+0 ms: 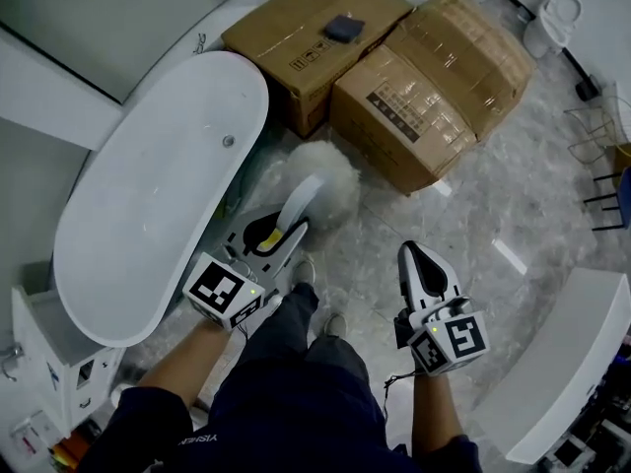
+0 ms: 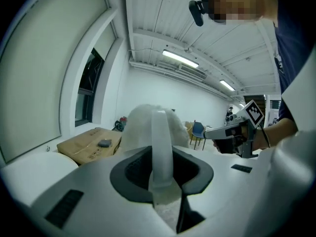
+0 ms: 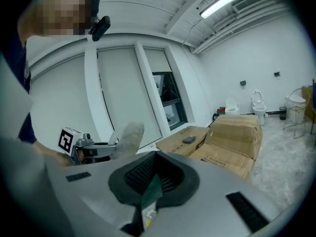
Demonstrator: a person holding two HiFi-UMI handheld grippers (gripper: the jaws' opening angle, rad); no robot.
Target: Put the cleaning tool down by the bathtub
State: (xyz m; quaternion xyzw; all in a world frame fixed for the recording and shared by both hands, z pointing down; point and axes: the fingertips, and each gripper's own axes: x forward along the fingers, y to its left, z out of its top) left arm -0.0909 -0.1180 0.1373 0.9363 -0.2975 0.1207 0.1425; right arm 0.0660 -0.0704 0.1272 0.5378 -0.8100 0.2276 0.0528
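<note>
My left gripper (image 1: 284,233) is shut on the white handle (image 1: 300,201) of a cleaning tool, a duster with a fluffy white head (image 1: 327,177). The head hangs low over the marble floor, just right of the white oval bathtub (image 1: 118,254) and in front of the cardboard boxes. In the left gripper view the handle (image 2: 161,147) rises straight out between the jaws, with the fluffy head (image 2: 143,125) behind it. My right gripper (image 1: 418,257) is to the right, above the floor, shut, with its jaws meeting in a point. Its own view shows no task object between them (image 3: 148,201).
Two large cardboard boxes (image 1: 432,89) (image 1: 306,28) stand beyond the duster; a small dark grey object (image 1: 343,30) lies on the left one. A toilet (image 1: 552,23) is at the far right, a wire rack (image 1: 596,136) at the right edge, a white counter (image 1: 577,363) at lower right, and a white cabinet (image 1: 44,358) at lower left.
</note>
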